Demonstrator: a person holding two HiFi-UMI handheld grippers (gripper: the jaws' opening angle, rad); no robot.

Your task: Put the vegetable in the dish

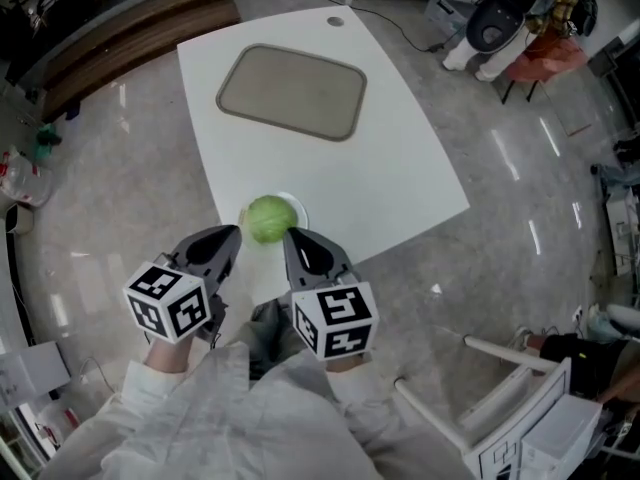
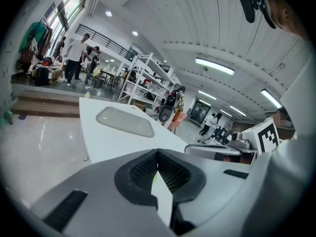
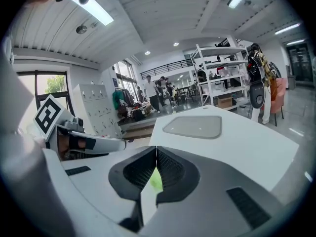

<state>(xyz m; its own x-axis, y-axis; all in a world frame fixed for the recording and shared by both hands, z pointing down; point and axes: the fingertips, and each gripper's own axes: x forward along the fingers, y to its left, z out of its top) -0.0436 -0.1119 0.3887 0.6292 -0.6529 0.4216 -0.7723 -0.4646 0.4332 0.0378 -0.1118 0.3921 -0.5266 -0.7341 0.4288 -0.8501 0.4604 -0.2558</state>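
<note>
A round green cabbage [image 1: 269, 218] lies on a small white dish [image 1: 299, 211] near the front edge of the white table [image 1: 400, 168]. My left gripper [image 1: 233, 234] hangs just to the cabbage's left, shut, with nothing in it. My right gripper [image 1: 291, 236] sits just to its right, also shut and holding nothing. In the left gripper view the jaws [image 2: 158, 152] meet at their tips. In the right gripper view the jaws [image 3: 156, 149] also meet, and a sliver of the green cabbage [image 3: 156, 179] shows through the slit below them.
A flat grey tray [image 1: 292, 91] lies on the far half of the table, also seen as the tray [image 2: 125, 121] and the tray [image 3: 193, 126]. A white chair [image 1: 520, 418] stands at the lower right. Shelves [image 2: 143, 78] and people stand far behind.
</note>
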